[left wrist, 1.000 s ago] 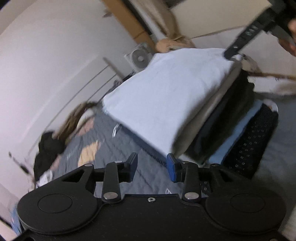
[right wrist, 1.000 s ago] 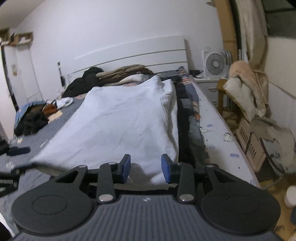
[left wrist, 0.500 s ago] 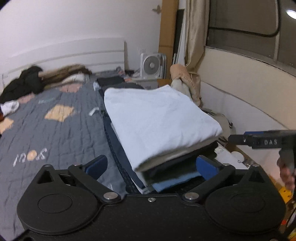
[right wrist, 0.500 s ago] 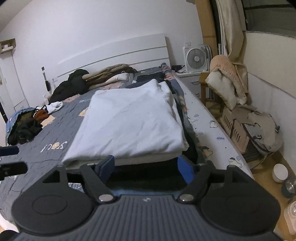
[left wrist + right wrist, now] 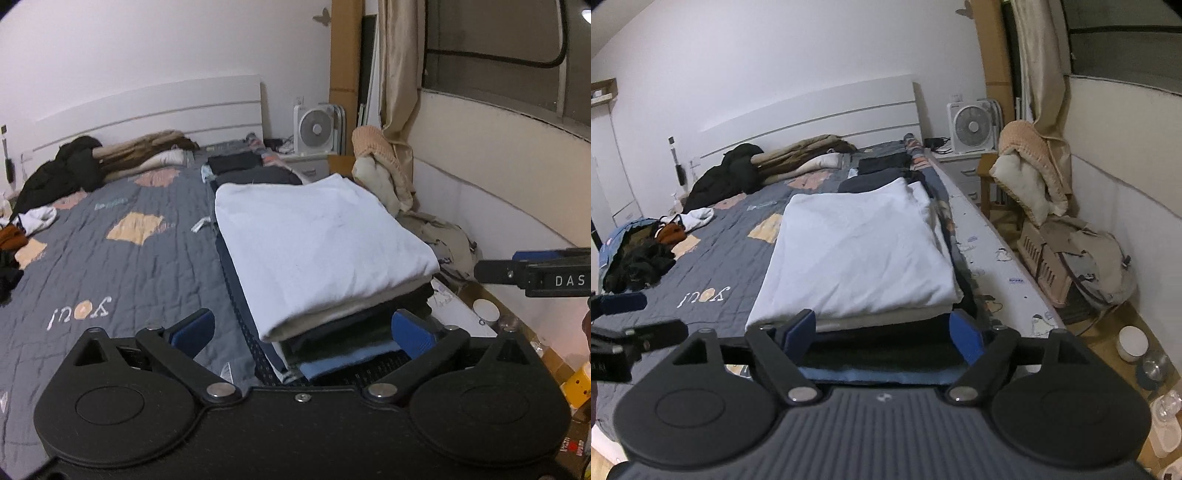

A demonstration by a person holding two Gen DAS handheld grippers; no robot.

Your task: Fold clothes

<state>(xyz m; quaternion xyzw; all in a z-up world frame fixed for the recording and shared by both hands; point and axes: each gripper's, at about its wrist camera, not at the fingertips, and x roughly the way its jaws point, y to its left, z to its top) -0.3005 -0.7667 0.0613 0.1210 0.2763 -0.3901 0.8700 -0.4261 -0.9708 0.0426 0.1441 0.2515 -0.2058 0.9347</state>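
Two tools, my left tool (image 5: pixel 301 330) and right tool (image 5: pixel 882 332), gape empty before a folded white cloth (image 5: pixel 314 243) topping the stack (image 5: pixel 354 343); a careless nudge could topple it.

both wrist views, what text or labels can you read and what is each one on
"DAS", white letters cut off by the frame edge, on the black body of the right gripper seen in the left wrist view.
"you", white stitched letters seen upside down, the middle letter an orange disc, on the grey quilted bedspread.
Pale teal word on the bedspread further up: too blurred to read.
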